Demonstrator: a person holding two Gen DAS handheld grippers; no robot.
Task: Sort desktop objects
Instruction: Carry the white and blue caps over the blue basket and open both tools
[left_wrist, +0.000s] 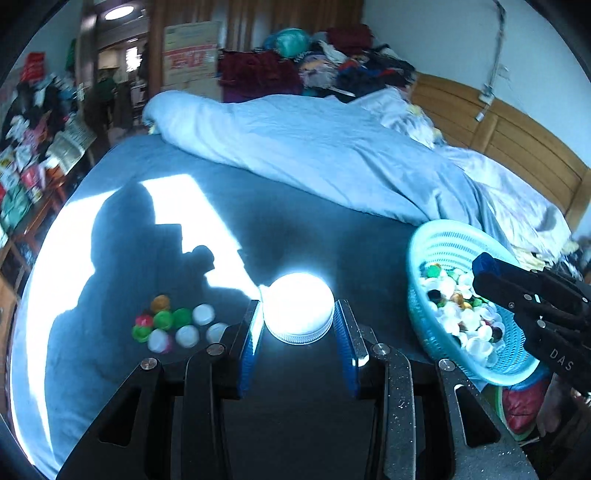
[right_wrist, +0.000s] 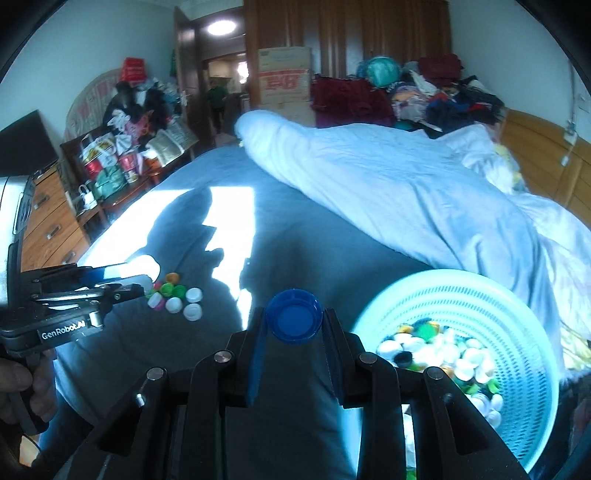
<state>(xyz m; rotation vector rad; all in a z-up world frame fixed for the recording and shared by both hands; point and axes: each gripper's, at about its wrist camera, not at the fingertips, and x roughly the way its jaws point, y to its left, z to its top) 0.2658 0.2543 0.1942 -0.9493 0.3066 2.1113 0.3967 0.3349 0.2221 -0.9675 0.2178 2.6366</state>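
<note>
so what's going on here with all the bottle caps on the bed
A person is sorting bottle caps on a bed with a handheld gripper in each hand. The left gripper holds a large white cap between its fingers; the right gripper holds a blue cap. A turquoise basket at the right is full of mixed caps, and a small cluster of sorted caps lies on the blue sheet at the left.

Perforated glossy plastic basket (right_wrist: 491, 310), pale blue, holding smooth plastic caps (right_wrist: 436, 354). Ribbed glossy blue plastic cap (right_wrist: 294, 319); white ribbed plastic lid (left_wrist: 298, 308), washed out by sun. Matt grey-blue cloth sheet (right_wrist: 303, 236). Crumpled cloth duvet (left_wrist: 314, 147). Varnished wood headboard (left_wrist: 517, 136).
</note>
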